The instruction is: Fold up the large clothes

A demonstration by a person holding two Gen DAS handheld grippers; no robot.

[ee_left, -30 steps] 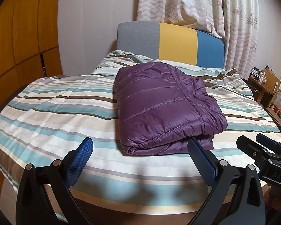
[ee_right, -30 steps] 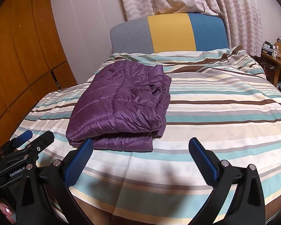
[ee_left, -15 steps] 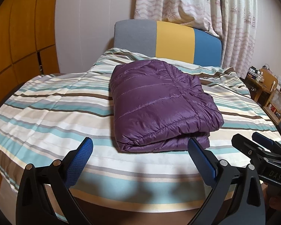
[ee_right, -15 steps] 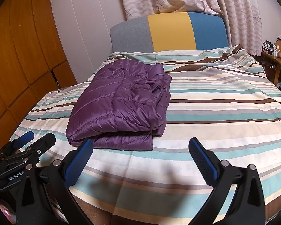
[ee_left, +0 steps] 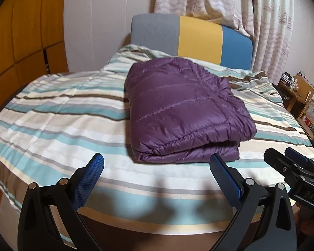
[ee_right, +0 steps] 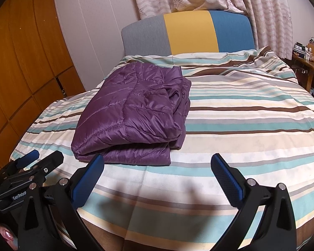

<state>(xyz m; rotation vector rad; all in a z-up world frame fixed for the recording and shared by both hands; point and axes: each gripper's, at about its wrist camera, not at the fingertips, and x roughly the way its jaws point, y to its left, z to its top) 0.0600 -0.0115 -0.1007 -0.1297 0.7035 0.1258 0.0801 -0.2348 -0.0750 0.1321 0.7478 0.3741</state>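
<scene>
A purple quilted down jacket lies folded into a thick rectangle on the striped bed cover. It also shows in the right wrist view, left of centre. My left gripper is open and empty, held over the bed's near edge just short of the jacket's front fold. My right gripper is open and empty, near the bed's front edge, to the right of the jacket. Each gripper shows at the edge of the other's view.
A grey, yellow and blue headboard stands at the far end under patterned curtains. Wooden wardrobe doors line the left. Wooden furniture with small items stands on the right.
Both grippers have drawn slightly back and shifted; the jacket lies still and stays folded. The jaws stay open.
</scene>
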